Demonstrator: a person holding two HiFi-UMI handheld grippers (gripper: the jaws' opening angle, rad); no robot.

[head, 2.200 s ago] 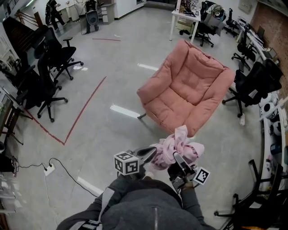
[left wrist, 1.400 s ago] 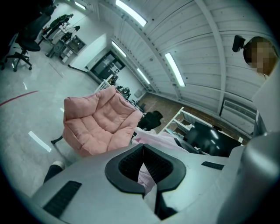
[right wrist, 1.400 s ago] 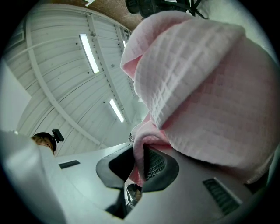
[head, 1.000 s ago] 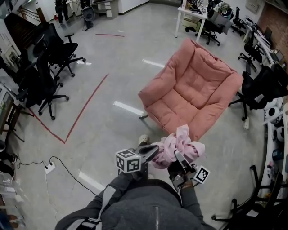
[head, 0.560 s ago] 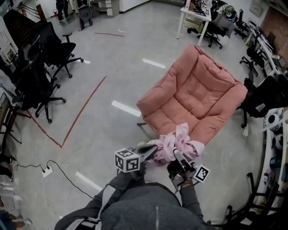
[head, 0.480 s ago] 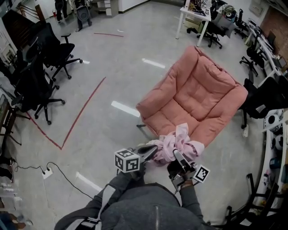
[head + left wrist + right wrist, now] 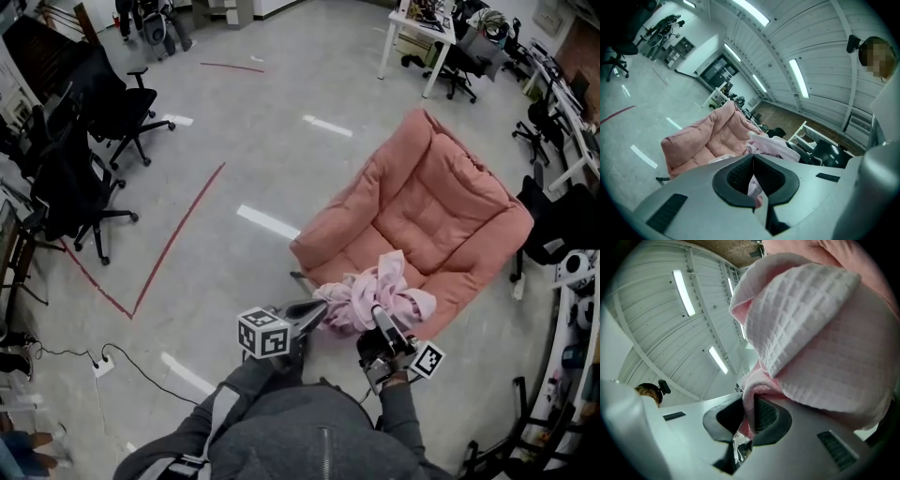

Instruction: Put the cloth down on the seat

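Note:
A bunched pale pink waffle cloth [image 7: 375,296] hangs in the air between my two grippers, just over the front edge of the salmon-pink armchair's seat [image 7: 370,251]. My left gripper [image 7: 321,309] is shut on the cloth's left side; in the left gripper view a strip of cloth [image 7: 753,186] is pinched between the black pads, with the armchair [image 7: 712,138] ahead. My right gripper [image 7: 379,314] is shut on the cloth's right side; its view is filled by the cloth [image 7: 811,333], a fold clamped in the pads [image 7: 761,414].
Black office chairs [image 7: 89,150] stand at the left. More chairs [image 7: 562,225] crowd the right side behind the armchair. A white desk [image 7: 422,37] stands at the back. Red tape [image 7: 173,239] and a cable [image 7: 122,361] lie on the grey floor.
Both grippers with the cloth have come closer to the armchair. The cloth now hangs over the seat's front edge instead of short of it.

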